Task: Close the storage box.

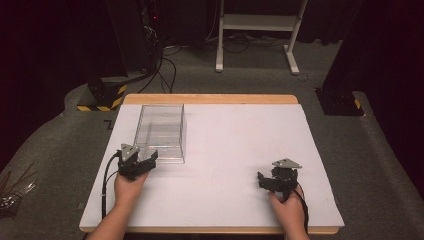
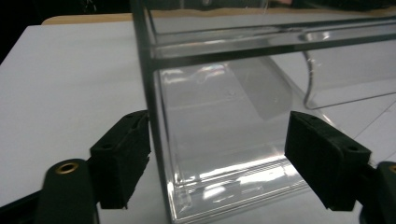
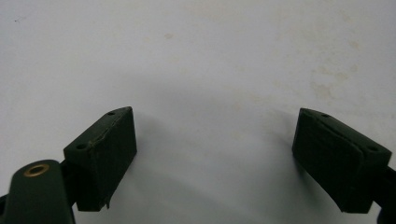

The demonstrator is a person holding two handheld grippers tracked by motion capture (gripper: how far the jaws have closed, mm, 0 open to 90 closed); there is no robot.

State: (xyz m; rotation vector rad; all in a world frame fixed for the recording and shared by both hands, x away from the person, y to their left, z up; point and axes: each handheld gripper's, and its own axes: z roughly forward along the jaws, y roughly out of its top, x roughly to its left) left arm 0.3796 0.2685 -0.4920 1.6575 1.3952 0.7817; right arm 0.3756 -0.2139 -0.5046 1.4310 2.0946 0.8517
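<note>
- Standing on the left half of the white table top (image 1: 225, 150) is a clear plastic box (image 1: 161, 131), open at the top, its long side running away from the person. It is upright, and I can see nothing inside it.
- Left hand (image 1: 129, 186) holds the left gripper (image 1: 145, 161) at the near end of the box. The jaws are spread wide.
- From the left gripper view, the left gripper (image 2: 217, 156) straddles the near left corner of the box (image 2: 224, 130): one pad (image 2: 122, 156) lies outside the left wall, just beside the corner post, the other pad (image 2: 324, 156) sits well over toward the right side. Whether the left pad touches the wall cannot be settled; the right pad stands apart from the plastic. Nothing is clamped.
- Right hand (image 1: 288, 207) holds the right gripper (image 1: 267, 181) near the front right of the table, well apart from the box, with its grey three-cornered plate (image 1: 286, 163) on top.
- From the right gripper view, the right gripper (image 3: 215, 158) has its jaws wide apart over bare white surface (image 3: 210, 56), holding nothing. Faint brownish marks show on the surface there.
- Cables trail from both grippers back along the person's forearms.
- Table has a wooden edge (image 1: 210, 99) visible at the far side. Beyond it lie grey carpet (image 1: 250, 75), a white frame stand (image 1: 260, 30) and black-and-yellow striped bases (image 1: 102, 97).
</note>
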